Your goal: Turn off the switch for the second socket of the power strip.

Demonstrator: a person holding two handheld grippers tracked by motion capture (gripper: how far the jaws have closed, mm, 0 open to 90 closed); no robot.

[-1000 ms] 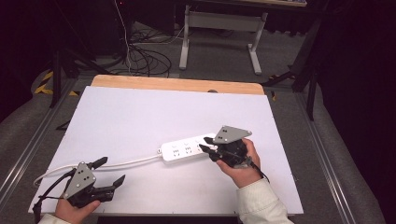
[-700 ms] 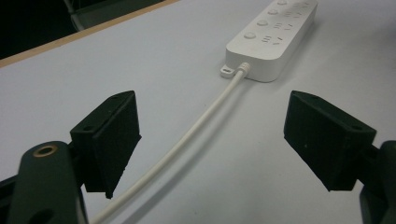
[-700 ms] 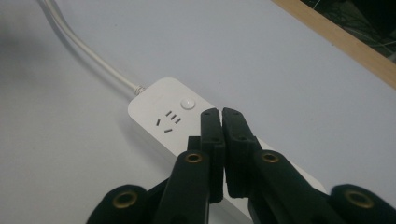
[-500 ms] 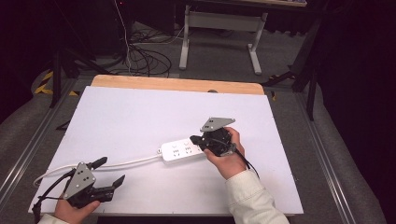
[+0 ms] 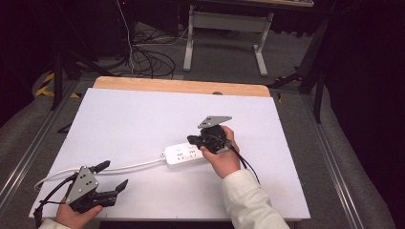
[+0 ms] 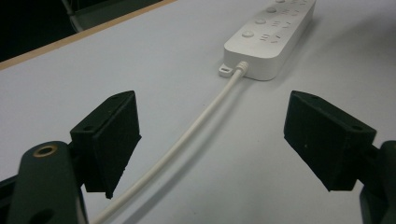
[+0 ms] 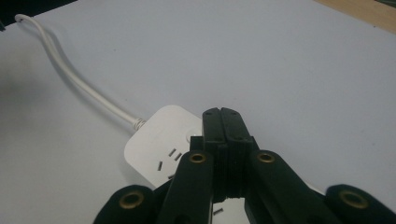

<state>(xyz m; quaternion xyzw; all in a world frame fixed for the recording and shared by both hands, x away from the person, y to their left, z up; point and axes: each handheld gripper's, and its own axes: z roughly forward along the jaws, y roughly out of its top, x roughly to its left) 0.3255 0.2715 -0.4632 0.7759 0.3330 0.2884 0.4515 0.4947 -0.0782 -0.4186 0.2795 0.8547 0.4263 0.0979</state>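
One white power strip [image 5: 185, 155] lies on one white table [image 5: 143, 114], with one white cord [image 5: 119, 168] running from its end. Two grippers are there, the left gripper [image 5: 112, 176] and the right gripper [image 5: 192, 140]. The strip seems to carry about four round buttons, though the left gripper view cuts its far end off

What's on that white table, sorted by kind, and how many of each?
Power strip with its white cable: 1
Hand-held grippers: 2, the left gripper open, the right gripper shut over the strip
Total: 3
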